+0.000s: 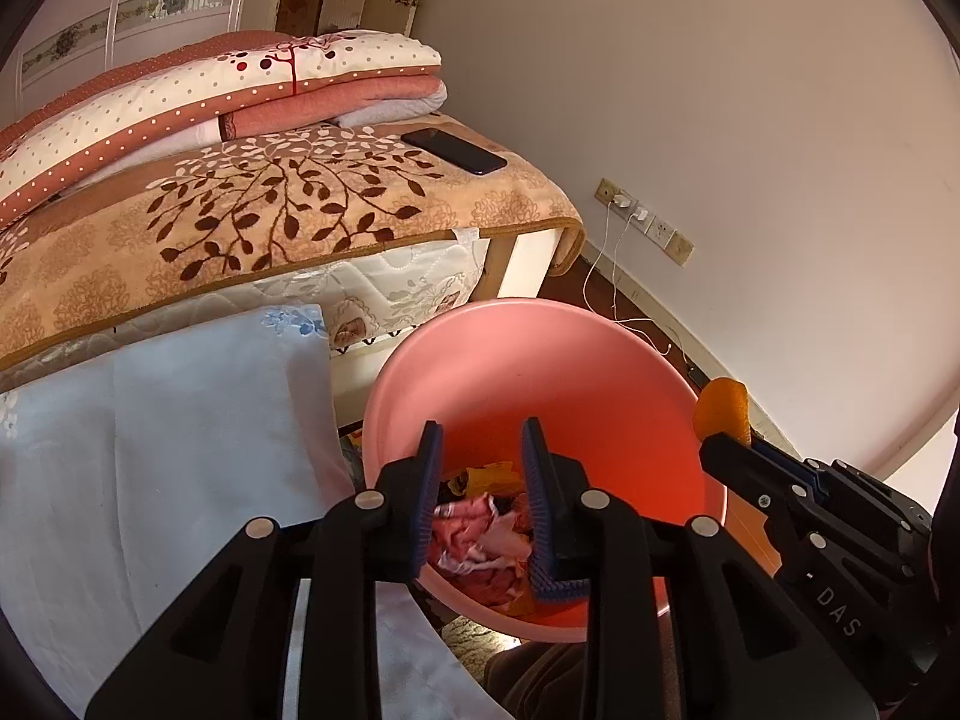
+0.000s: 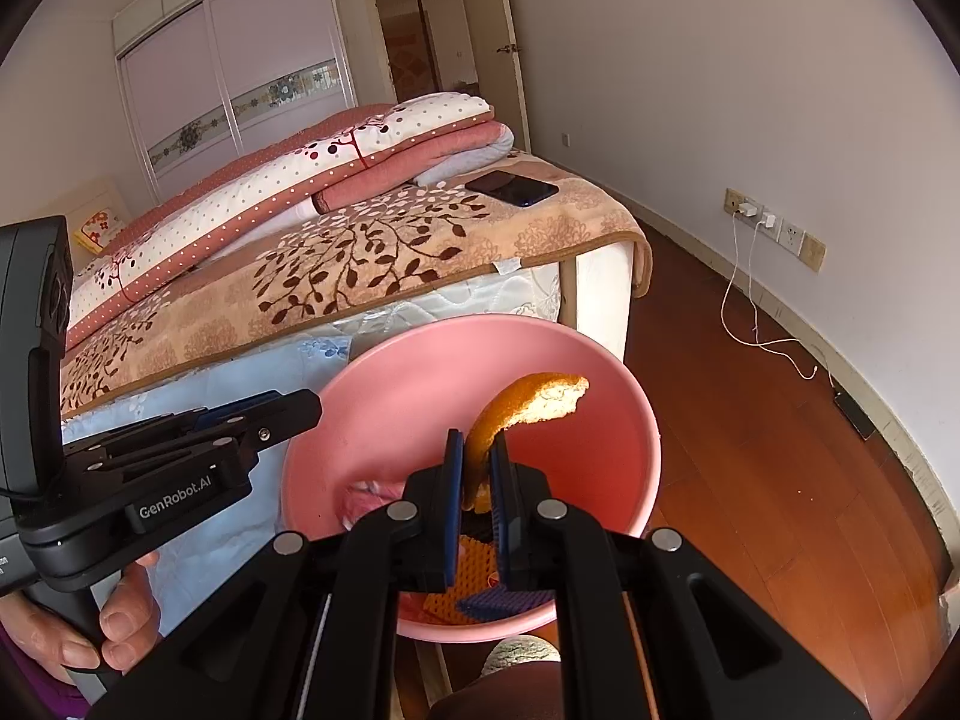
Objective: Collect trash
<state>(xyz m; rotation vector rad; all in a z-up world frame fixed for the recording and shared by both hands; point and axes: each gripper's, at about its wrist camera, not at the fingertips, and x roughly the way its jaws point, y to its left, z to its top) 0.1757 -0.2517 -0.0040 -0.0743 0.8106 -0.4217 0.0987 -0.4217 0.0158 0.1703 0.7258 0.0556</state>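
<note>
A pink plastic bin stands on the floor beside the bed. Crumpled pink and yellow wrappers lie at its bottom. My left gripper hangs over the bin's mouth, open, with nothing between its blue pads. My right gripper is shut on a curled orange peel and holds it above the bin. In the left wrist view the peel and the right gripper's black fingers show at the bin's right rim. A hand grips the left gripper's handle.
The bed with a leaf-patterned blanket, folded quilts and a black phone lies behind the bin. A pale blue pillow leans at its side. Charger cables trail from wall sockets over the wooden floor.
</note>
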